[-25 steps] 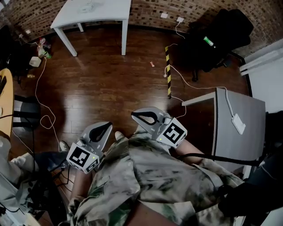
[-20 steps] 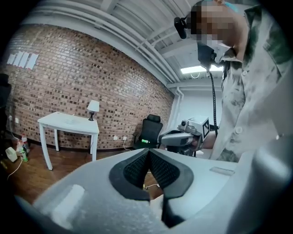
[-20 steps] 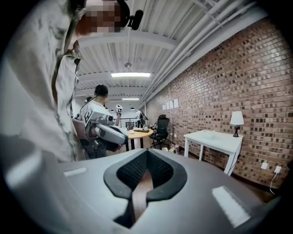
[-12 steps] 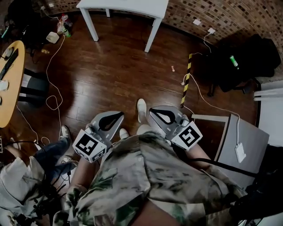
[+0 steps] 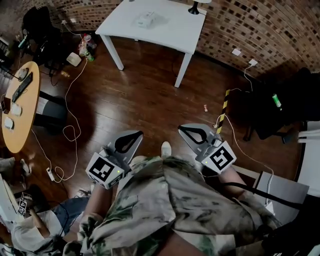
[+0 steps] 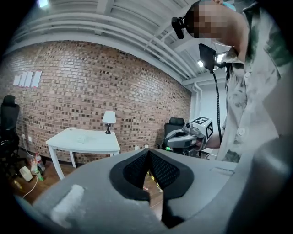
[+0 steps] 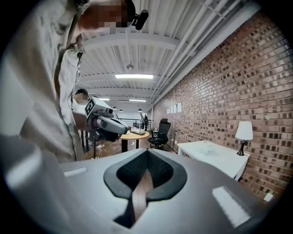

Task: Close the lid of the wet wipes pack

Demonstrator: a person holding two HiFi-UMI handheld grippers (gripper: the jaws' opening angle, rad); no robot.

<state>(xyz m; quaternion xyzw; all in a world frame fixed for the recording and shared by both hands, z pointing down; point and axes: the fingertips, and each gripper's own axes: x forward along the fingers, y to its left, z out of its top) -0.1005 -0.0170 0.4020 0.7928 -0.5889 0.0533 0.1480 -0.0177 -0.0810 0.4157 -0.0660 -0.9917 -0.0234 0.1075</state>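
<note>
Pale, flat wet wipes pack (image 5: 146, 19) lies on a white rectangular desk (image 5: 172, 37) at 12 o'clock in the head view. It is too small there to tell whether its lid is up or down. The dark base of a white-shaded table lamp (image 5: 195, 8) stands on the same desk, at 2 o'clock from the pack. The desk is set against a red-brown brick wall (image 5: 260, 30).

Both tools are well apart from the pack, held low in front of the person's body over the dark wooden plank floor (image 5: 125, 100).

- Left hand-held gripper (image 5: 136, 135): tip points toward 1 o'clock, marker cube at the rear toward 7 o'clock. Its own view shows the jaw tips meeting with nothing between them.
- Right hand-held gripper (image 5: 184, 129): tip points toward 10 o'clock, cube behind it at 4 o'clock, and a bare forearm (image 5: 231, 176) trails off toward 5 o'clock. Jaws are closed tip to tip and hold nothing.

The two tips angle slightly toward each other, with a white shoe (image 5: 166, 149) on the floor between them. A pale camouflage-print shirt (image 5: 175, 205) fills the frame at 6 o'clock and covers the upper arms.

Further out:
- Round wooden table (image 5: 17, 115) at 9 o'clock.
- Black office chair (image 5: 280, 107) at 3 o'clock.
- Yellow-and-black striped strip (image 5: 222, 107) on the floor at 1 o'clock from the right tool.
</note>
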